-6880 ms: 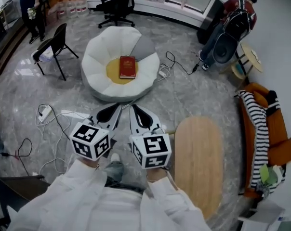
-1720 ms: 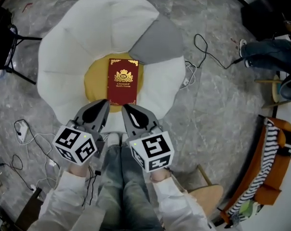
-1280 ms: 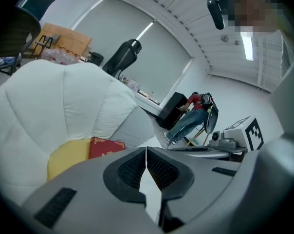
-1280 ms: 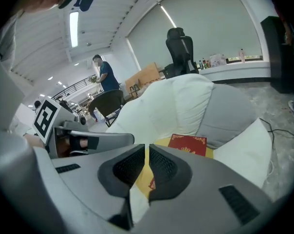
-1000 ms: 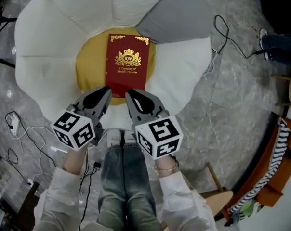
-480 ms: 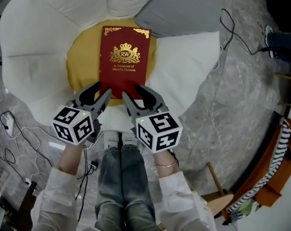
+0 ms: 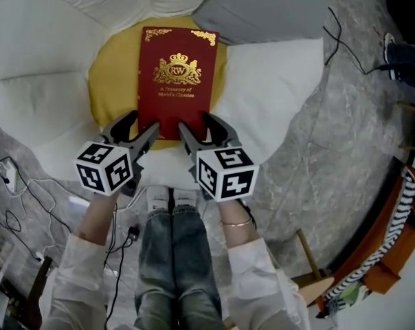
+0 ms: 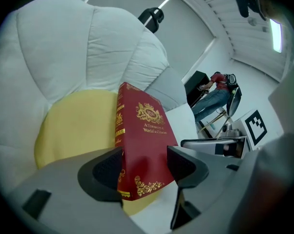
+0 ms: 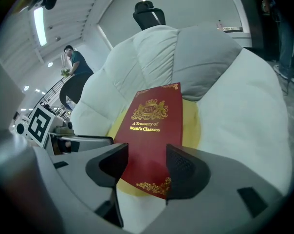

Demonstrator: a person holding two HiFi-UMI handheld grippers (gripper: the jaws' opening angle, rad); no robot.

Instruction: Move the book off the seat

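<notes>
A red book with gold print lies flat on the yellow middle of a white flower-shaped seat. My left gripper is at the book's near left corner and my right gripper at its near right corner. Both sets of jaws are opening. In the left gripper view the book reaches in between the left gripper jaws, spine side by the left pad. In the right gripper view the book lies between the spread jaws of the right gripper. No pad visibly presses on it.
A grey petal cushion sits behind the book. Cables trail on the marble floor at left, and a black cord at right. An orange chair with striped cloth stands at far right. Other people are in the background.
Both grippers have moved forward from just short of the book to its near edge. Their jaws have gone from shut to wide apart, and the book shows larger.
</notes>
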